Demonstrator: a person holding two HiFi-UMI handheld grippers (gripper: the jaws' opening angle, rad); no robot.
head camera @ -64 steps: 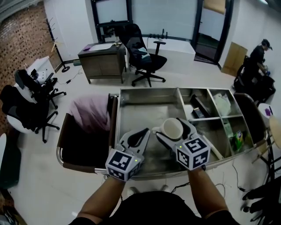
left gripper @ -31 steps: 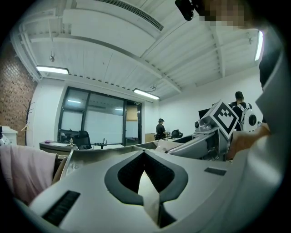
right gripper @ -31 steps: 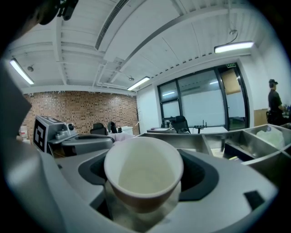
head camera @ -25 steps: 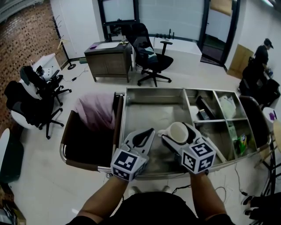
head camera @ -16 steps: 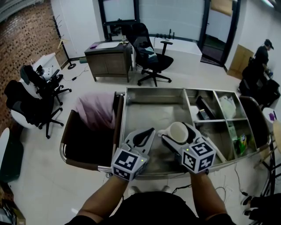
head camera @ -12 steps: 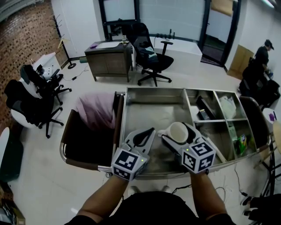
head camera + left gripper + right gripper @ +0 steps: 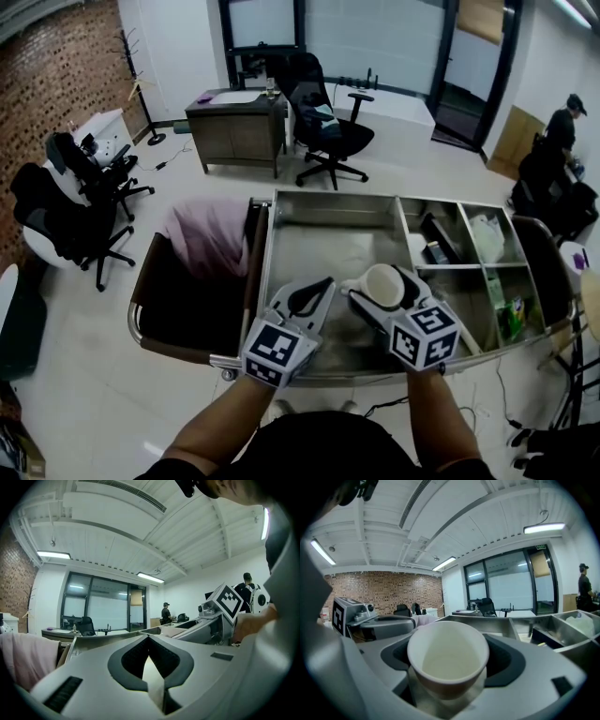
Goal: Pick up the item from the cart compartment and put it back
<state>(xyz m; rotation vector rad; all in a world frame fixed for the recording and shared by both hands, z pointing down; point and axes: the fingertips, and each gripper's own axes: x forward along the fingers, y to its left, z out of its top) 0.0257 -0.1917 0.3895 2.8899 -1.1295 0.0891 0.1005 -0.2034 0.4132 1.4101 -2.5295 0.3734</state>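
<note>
Pink cloth (image 7: 199,239): bunched at the top of the dark side bag (image 7: 178,314) that hangs off the left end of the cart (image 7: 328,202), well apart from both grippers and, I judge, no part of this job
Left gripper (image 7: 317,284): jaws together with nothing between them; seen along itself, the left gripper (image 7: 149,636) shows them meeting at the front; it hangs over the near left of the big compartment, just beside the right one, probably parked so the other hand can work alone
Big compartment (image 7: 305,244): bare steel floor, the widest free spot on the cart and likely the easiest place to stand something upright
Paper cup (image 7: 382,285): the task's item, white and empty; in the right gripper view the paper cup (image 7: 446,665) has its mouth up, tipped a little toward the person; it is over the near right of the big compartment, close to the divider, and looks lifted, though no view shows its base
Right gripper (image 7: 379,278): jaws spread wide and clamped on the cup's wall below the rim, one on either side; holding the body probably spares the thin rim from folding
Stage: pick-up looks done, putting back not yet done
Next: lower until the base rests flat, then release
Risk: squeezed paper may spring or tip
Small compartments (image 7: 464,300): right of the divider, holding a black thing (image 7: 437,234), a white bag (image 7: 485,230) and a green packet (image 7: 509,319)
</note>
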